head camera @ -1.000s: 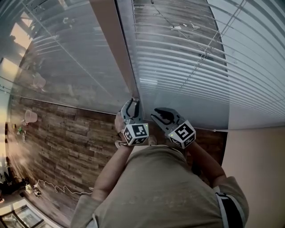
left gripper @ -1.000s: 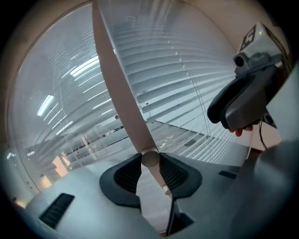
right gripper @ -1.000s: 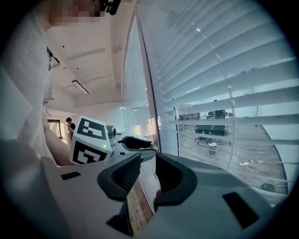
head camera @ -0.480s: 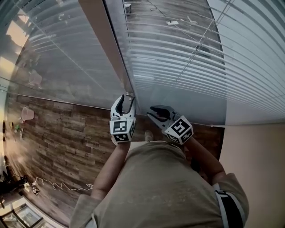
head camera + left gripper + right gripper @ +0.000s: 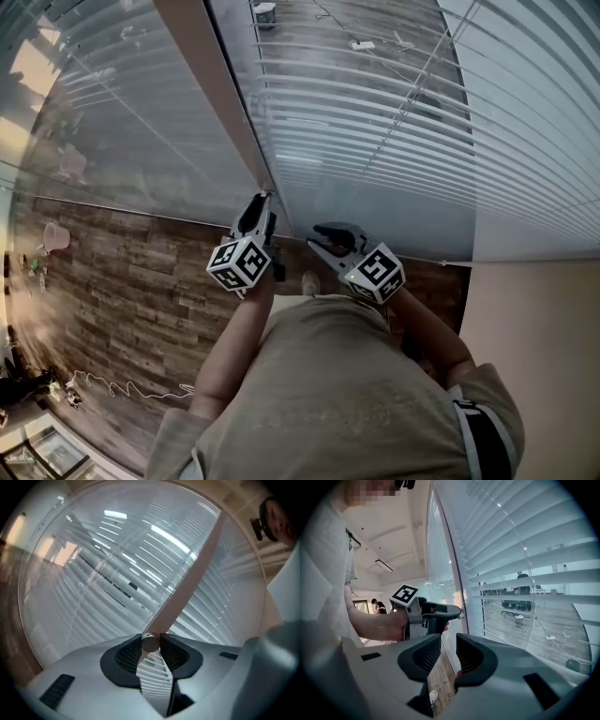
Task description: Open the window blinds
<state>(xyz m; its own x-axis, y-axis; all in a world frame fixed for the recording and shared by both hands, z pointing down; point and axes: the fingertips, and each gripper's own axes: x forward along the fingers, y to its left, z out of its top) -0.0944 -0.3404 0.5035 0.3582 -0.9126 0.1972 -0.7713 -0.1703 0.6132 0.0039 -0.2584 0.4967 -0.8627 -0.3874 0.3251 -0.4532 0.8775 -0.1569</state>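
Observation:
White horizontal blinds [image 5: 394, 141] hang behind glass to the right of a beige window post [image 5: 211, 94]. A thin beige tilt wand [image 5: 187, 583] runs down along the post. Its round lower end sits between the pads of my left gripper [image 5: 150, 644], which is shut on it; the jaws have just been closing onto it. In the head view my left gripper [image 5: 262, 208] reaches the foot of the post, rolled onto its side. My right gripper [image 5: 321, 236] hovers just to the right, open with nothing between its jaws [image 5: 447, 660]. From the right gripper view I see my left gripper [image 5: 440, 612] at the post.
Wood-plank floor [image 5: 131, 300] lies to the left below the glass. A plain beige wall [image 5: 534, 356] stands at the right. My own torso [image 5: 319, 394] fills the bottom of the head view. Another person [image 5: 377, 605] stands far off in the room.
My left gripper has rolled over, its marker cube swinging out to the left, and it has risen a little at the post. The right gripper has stayed where it was.

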